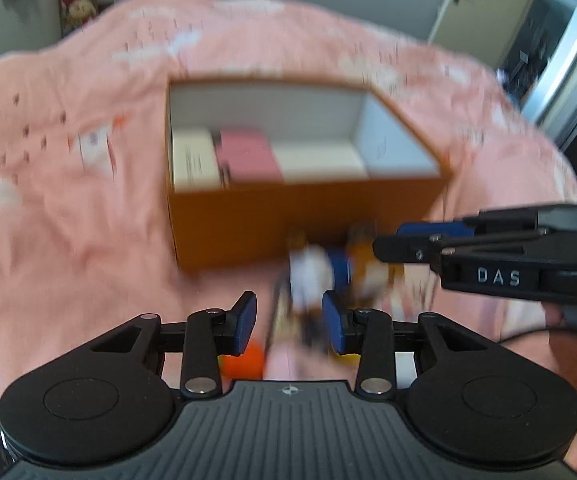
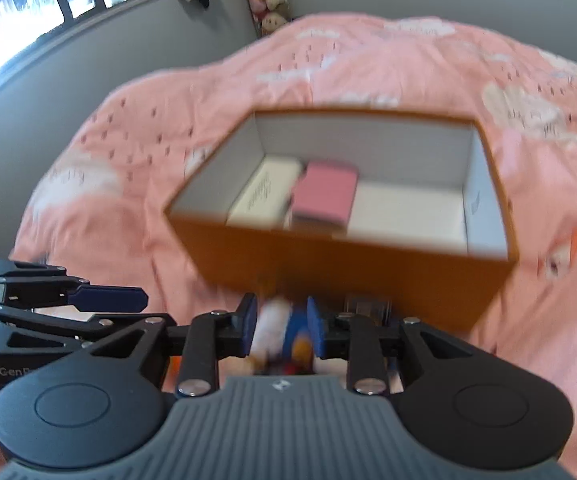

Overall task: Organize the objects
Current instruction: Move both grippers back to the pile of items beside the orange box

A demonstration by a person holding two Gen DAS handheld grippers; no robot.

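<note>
An orange box [image 2: 352,264] sits open on the pink bedspread [image 2: 428,64], holding a cream box [image 2: 266,194] and a pink box [image 2: 324,194] side by side at its left end. The right gripper [image 2: 281,326] tilts down just before the box's near wall, its jaws narrow around a blurred white-and-blue packet [image 2: 278,330]. The left gripper [image 1: 289,322] hangs beside it, jaws partly apart and empty; motion blur hides what the packet is.

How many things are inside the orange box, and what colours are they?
Inside the orange box:
Pink: 1, the pink box
Cream: 1, the cream box to its left
Total: 2
They lie side by side at the left end; the rest of the box floor is bare.
</note>
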